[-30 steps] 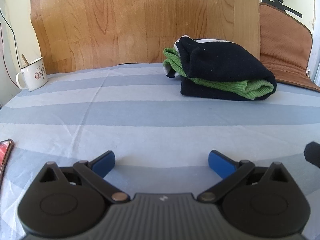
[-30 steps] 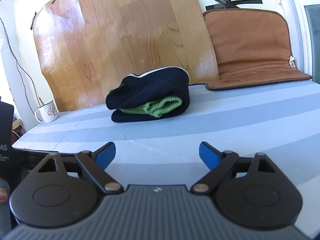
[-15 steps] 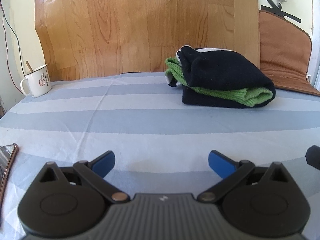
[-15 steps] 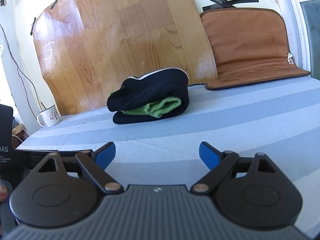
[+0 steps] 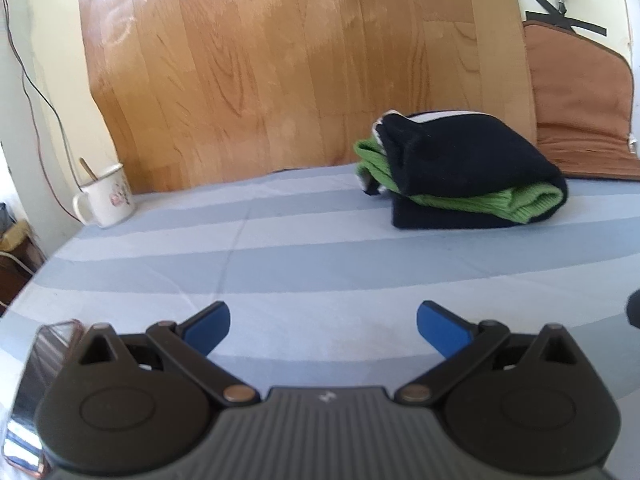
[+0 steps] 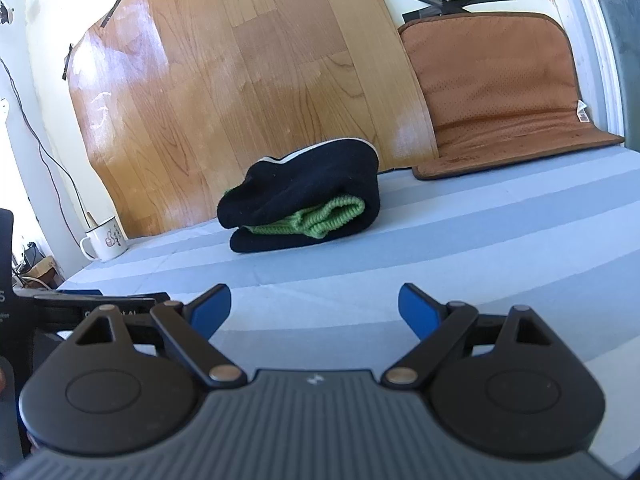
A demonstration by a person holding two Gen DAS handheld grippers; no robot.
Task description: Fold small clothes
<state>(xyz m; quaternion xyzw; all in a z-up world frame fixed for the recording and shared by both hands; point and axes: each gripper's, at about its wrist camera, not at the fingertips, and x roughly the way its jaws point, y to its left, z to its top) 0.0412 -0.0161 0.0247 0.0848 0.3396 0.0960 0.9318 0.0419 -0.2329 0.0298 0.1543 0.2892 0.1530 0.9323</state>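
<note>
A folded dark navy garment [image 5: 460,160] with a green knit layer [image 5: 480,202] tucked inside lies at the back of the striped blue-grey cloth surface [image 5: 320,264], against the wooden board. The right wrist view shows the same bundle [image 6: 308,196] at centre. My left gripper [image 5: 323,326] is open, low over the near part of the cloth, well short of the bundle, with nothing between its blue pads. My right gripper [image 6: 315,307] is open too and empty, also well back from the bundle. The left gripper's body [image 6: 80,308] shows at the left of the right wrist view.
A white enamel mug [image 5: 105,198] with a spoon stands at the far left edge. A phone [image 5: 36,364] lies near my left gripper. A brown padded mat [image 6: 500,100] leans on the wall at the back right. A wooden board [image 5: 300,68] covers the wall behind.
Both grippers have drawn back and tilted up slightly, so the bundle sits a little farther off. The phone at the left has come further into view. Both stay open.
</note>
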